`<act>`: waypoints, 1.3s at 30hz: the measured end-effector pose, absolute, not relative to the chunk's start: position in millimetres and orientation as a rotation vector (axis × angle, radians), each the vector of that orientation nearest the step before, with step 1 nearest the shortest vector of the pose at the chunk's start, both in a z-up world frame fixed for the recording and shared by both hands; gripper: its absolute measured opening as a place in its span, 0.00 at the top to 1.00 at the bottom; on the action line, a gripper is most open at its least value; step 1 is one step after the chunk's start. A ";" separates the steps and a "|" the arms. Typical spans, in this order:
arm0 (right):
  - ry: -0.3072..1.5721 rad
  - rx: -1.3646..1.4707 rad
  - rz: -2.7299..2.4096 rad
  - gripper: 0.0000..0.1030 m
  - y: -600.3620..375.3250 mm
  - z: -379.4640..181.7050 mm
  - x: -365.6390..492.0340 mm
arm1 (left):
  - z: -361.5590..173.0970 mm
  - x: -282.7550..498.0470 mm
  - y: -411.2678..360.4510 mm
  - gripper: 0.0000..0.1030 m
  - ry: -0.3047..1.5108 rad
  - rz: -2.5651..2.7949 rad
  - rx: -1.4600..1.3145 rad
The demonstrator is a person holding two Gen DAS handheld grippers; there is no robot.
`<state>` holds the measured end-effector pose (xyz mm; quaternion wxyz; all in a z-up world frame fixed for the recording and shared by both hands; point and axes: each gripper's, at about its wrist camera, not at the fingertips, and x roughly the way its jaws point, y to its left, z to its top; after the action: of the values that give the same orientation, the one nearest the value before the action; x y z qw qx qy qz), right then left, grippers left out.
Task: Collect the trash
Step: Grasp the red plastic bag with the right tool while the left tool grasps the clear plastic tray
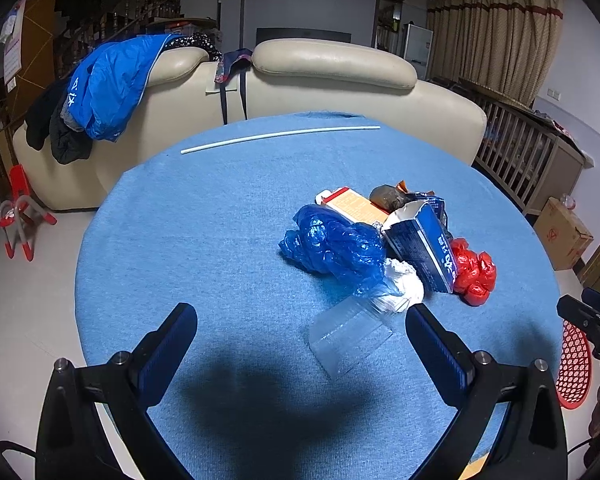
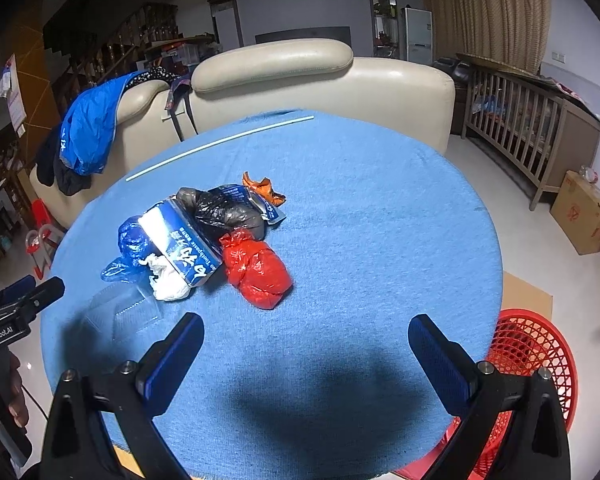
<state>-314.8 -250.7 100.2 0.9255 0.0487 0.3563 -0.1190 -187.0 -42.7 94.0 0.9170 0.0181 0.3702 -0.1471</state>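
Observation:
A heap of trash lies on the round blue table (image 1: 204, 216): a crumpled blue plastic bag (image 1: 334, 246), a dark blue toothpaste box (image 1: 424, 244), a red knotted bag (image 1: 474, 270), white crumpled paper (image 1: 404, 284), an orange-and-white carton (image 1: 352, 204) and a clear plastic shell (image 1: 350, 338). In the right wrist view the red bag (image 2: 258, 274), toothpaste box (image 2: 184, 248), a black bag (image 2: 224, 210) and an orange wrapper (image 2: 262, 188) show. My left gripper (image 1: 302, 316) is open, just short of the clear shell. My right gripper (image 2: 306, 326) is open, empty, below the red bag.
A red mesh basket (image 2: 528, 360) stands on the floor at the table's right edge. A thin white straw (image 1: 280, 138) lies near the far rim. Behind are a cream sofa (image 1: 332, 64) with a blue jacket (image 1: 108, 80), a wooden crib (image 2: 528, 132) and a cardboard box (image 2: 586, 212).

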 end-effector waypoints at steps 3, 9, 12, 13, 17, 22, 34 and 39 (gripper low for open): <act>0.734 0.096 -0.242 0.00 -250.2 99.9 -312.8 | 94.4 -186.9 -43.5 0.00 0.762 -0.309 0.038; 0.740 0.082 -0.226 0.00 -248.7 100.4 -309.6 | 96.1 -187.5 -43.6 0.00 0.763 -0.329 0.037; 0.742 0.078 -0.199 0.00 -249.7 100.5 -306.5 | 96.1 -188.0 -43.8 0.00 0.764 -0.352 0.053; 0.742 0.075 -0.192 0.00 -250.0 100.3 -304.9 | 95.5 -187.9 -44.3 0.00 0.765 -0.362 0.057; 0.768 0.047 -0.156 0.00 -252.4 93.9 -286.4 | 88.5 -183.2 -48.9 0.00 0.785 -0.429 0.082; 0.827 0.022 -0.065 0.00 -254.6 76.4 -250.2 | 75.5 -171.9 -58.0 0.00 0.816 -0.511 0.129; 0.976 0.038 0.046 0.22 -269.1 26.0 -186.9 | 51.6 -136.7 -84.8 0.00 0.900 -0.683 0.281; 0.968 0.071 0.065 0.52 -274.4 23.7 -180.2 | 37.3 -131.0 -89.3 0.17 0.950 -0.711 0.287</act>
<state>-180.2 -274.4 23.7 0.8839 0.0341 0.4653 0.0314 -131.0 -89.3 37.3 0.8195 0.1347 0.4460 -0.3337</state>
